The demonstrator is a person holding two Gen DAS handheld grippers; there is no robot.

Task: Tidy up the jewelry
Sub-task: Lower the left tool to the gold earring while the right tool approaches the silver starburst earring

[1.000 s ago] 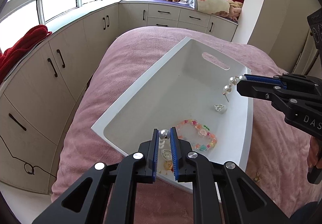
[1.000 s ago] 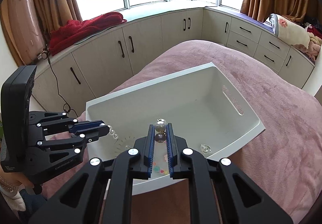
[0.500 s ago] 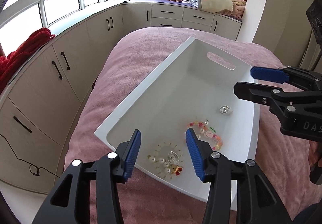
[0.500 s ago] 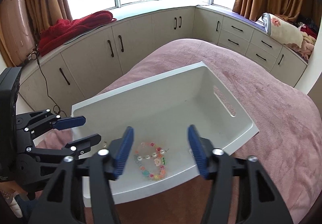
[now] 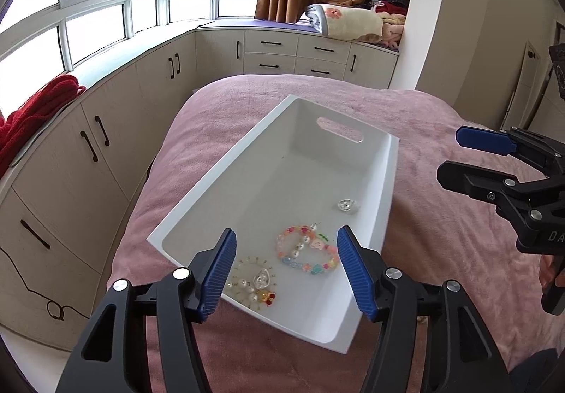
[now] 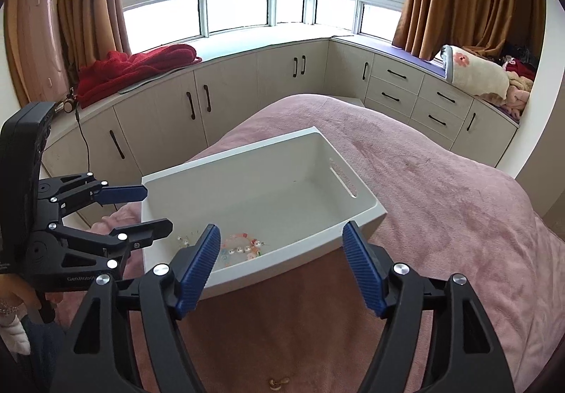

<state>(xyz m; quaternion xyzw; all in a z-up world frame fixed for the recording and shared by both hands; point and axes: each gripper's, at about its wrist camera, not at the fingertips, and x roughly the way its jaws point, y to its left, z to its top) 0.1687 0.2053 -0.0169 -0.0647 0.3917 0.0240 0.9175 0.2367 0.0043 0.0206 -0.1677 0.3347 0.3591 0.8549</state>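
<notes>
A white bin [image 5: 386, 188] lies on the pink bedspread; it also shows in the right wrist view [image 6: 367, 212]. Inside lie a colourful bead bracelet [image 5: 317, 265], a pearl strand [image 5: 298, 246] across it, a pearl piece with a clear heart and red charm [image 5: 252, 285], and a small clear ring [image 5: 348, 205]. The bracelet shows in the right wrist view [image 6: 243, 250]. My left gripper [image 5: 286, 269] is open and empty above the bin's near end. My right gripper [image 6: 280, 264] is open and empty, just outside the bin's near wall. A small gold piece [image 6: 278, 381] lies on the bedspread.
The pink bedspread [image 6: 441, 216] surrounds the bin. Beige cabinets [image 6: 247, 89] run under the windows behind the bed. A red blanket [image 6: 137, 66] lies on the window seat, and folded bedding [image 5: 346, 22] sits at the far right corner.
Both grippers were shut on pearl pieces a second ago; they have opened, the pieces now lie in the bin, and both grippers have pulled back and up.
</notes>
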